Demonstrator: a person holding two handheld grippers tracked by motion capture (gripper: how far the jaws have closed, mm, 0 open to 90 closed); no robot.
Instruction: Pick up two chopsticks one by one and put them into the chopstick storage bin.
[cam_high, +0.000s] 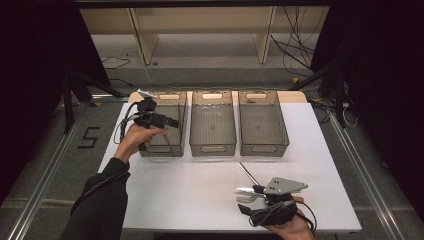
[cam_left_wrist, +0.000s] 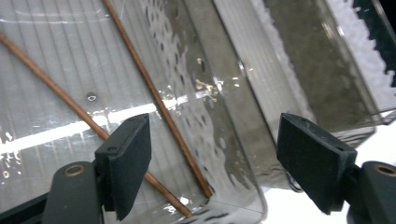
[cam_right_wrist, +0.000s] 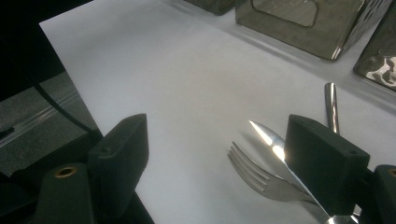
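Three bins (cam_high: 213, 125), two chopsticks (cam_left_wrist: 154, 93), one fork (cam_right_wrist: 261, 175) and one knife (cam_right_wrist: 275, 149) sit on a white table (cam_high: 200, 195). The floor is grey. Both grippers' jaws stand apart, holding nothing.

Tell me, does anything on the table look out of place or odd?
Nothing stands out. Two chopsticks lie in the left bin below the open left gripper; a fork and knife lie crossed on the table by the right gripper.

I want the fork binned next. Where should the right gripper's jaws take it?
Grip the fork at its narrow neck behind the tines, from above, jaws across its width. It lies flat on the table, with a knife lying over it, so the handle end is crowded.
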